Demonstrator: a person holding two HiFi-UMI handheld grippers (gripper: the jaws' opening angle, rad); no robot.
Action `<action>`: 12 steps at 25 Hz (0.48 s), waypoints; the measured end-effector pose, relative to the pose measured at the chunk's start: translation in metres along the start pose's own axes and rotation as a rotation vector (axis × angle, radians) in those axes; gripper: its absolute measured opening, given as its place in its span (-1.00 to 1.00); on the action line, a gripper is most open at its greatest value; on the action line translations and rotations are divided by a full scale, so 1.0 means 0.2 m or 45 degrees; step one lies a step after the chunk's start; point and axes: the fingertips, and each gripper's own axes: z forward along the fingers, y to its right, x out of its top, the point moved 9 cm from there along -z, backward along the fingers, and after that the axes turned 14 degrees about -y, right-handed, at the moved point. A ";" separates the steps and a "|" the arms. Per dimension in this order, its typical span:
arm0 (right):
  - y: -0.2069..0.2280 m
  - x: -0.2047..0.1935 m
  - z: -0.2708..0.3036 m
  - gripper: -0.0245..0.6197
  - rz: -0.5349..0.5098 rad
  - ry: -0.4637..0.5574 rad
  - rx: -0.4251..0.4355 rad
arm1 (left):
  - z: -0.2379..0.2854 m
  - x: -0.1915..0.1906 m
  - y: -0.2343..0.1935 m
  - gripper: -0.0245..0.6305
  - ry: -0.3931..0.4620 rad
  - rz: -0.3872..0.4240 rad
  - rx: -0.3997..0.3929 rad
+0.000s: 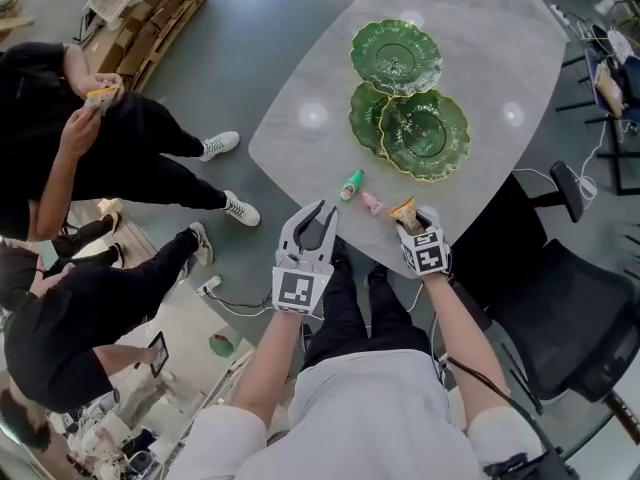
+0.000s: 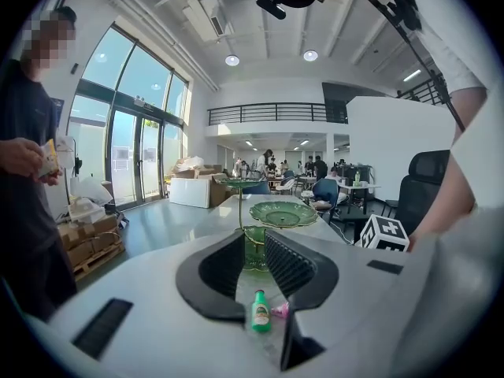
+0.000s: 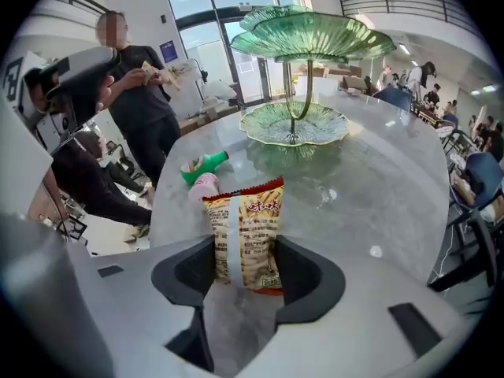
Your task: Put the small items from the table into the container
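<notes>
A yellow snack packet (image 3: 242,235) lies flat at the near edge of the grey marble table (image 1: 480,58). My right gripper (image 3: 246,246) points steeply down over it, and its pads meet the packet's two long edges. In the head view the packet (image 1: 404,211) sticks out just ahead of that gripper (image 1: 410,226). A small green bottle (image 1: 352,184) and a pink item (image 1: 371,203) lie to its left. My left gripper (image 1: 318,218) hangs at the table's edge, open and empty, and the bottle (image 2: 261,312) shows through its gap (image 2: 252,242). The green tiered dish stand (image 1: 396,56) is farther back.
Two people in black (image 1: 110,138) are on the floor to the left of the table, one holding a snack. A black office chair (image 1: 560,308) is at the right, close to the table edge. Cardboard boxes (image 1: 150,18) are stacked at the far left.
</notes>
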 end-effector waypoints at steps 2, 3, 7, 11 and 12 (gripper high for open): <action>-0.01 0.02 -0.08 -0.23 -0.032 0.021 0.000 | -0.02 0.04 -0.01 -0.73 0.007 0.006 0.006; -0.01 0.03 -0.13 -0.23 -0.052 0.038 0.001 | -0.03 0.07 -0.01 -0.73 0.010 0.003 0.010; -0.02 0.10 -0.40 -0.24 -0.106 0.140 -0.003 | -0.07 0.18 -0.01 -0.73 0.027 -0.037 0.024; 0.01 0.18 -0.66 -0.24 -0.109 0.253 -0.017 | -0.09 0.26 -0.01 -0.73 0.069 -0.028 0.028; 0.02 0.21 -0.72 -0.24 -0.106 0.278 -0.023 | -0.09 0.29 0.00 -0.73 0.078 -0.029 0.026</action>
